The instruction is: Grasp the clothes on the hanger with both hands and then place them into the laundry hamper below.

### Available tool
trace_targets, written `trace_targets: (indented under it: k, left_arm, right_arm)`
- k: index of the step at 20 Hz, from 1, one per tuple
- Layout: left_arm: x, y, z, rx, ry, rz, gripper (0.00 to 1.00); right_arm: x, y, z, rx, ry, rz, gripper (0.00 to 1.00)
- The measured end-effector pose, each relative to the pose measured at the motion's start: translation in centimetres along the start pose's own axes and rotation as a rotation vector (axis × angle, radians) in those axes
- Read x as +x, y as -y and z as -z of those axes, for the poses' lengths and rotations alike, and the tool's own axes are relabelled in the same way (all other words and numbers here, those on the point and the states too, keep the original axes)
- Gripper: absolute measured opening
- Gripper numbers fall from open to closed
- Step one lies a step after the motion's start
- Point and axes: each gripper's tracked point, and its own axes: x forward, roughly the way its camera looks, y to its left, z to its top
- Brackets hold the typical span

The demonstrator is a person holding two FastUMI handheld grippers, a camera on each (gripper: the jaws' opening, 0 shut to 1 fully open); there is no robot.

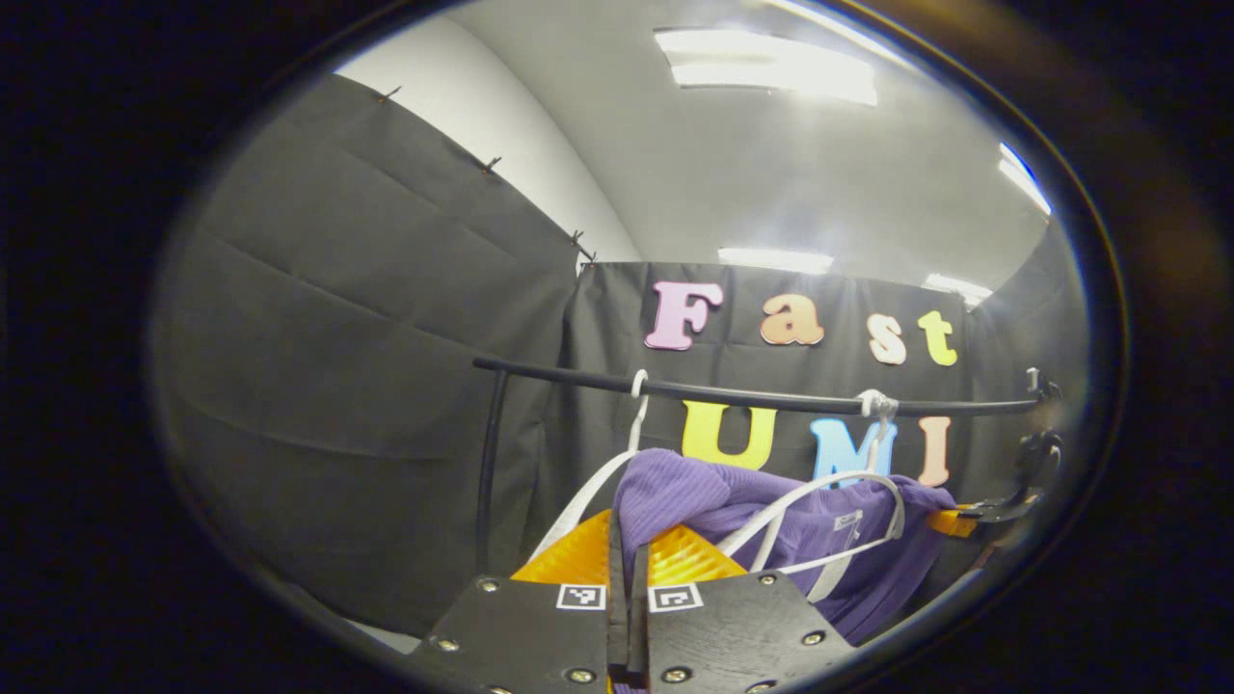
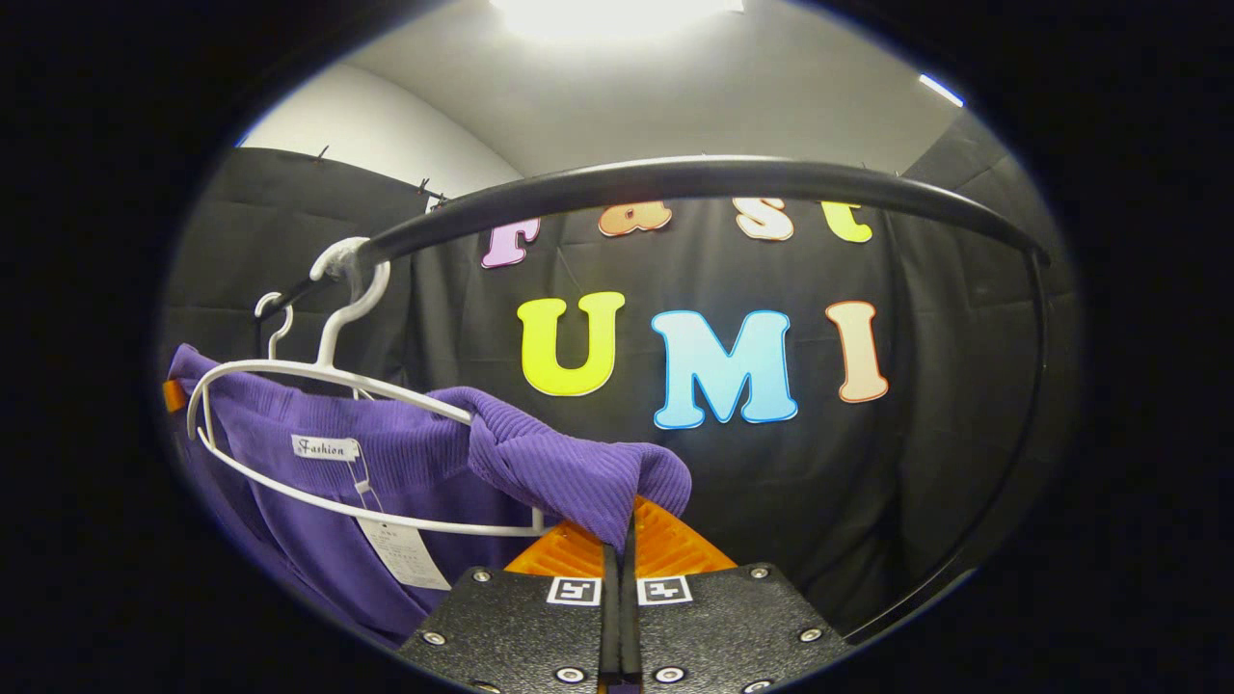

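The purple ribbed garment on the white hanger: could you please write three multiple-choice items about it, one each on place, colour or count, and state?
1. Where does the purple ribbed garment hang?
A. on a white plastic hanger under the black rail
B. on a table
C. in a hamper

2. How many white hanger hooks sit on the rail in the left gripper view?
A. one
B. two
C. four

3. The right gripper is:
A. wide open
B. shut on the garment
C. holding the rail

Answers: 1 A, the hanger hooks over the rail; 2 B, two hooks show; 3 B, cloth is pinched between its fingers.
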Motion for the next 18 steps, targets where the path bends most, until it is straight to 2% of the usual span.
trace_targets:
  k: [9,13,18]
  left_arm:
    - [1.0,-0.8,5.0,-0.052,-0.031,0.119,0.01]
    - [1.3,-0.5,6.2,-0.080,-0.053,0.137,0.01]
    - [1.1,0.3,7.2,-0.079,-0.061,0.132,0.01]
  right_arm:
    - [-2.1,-0.3,-0.6,-0.025,0.001,0.100,0.00]
    - [-2.4,0.2,-0.9,-0.044,0.005,0.121,0.00]
    - [-2.1,1.3,-1.4,-0.036,0.020,0.113,0.00]
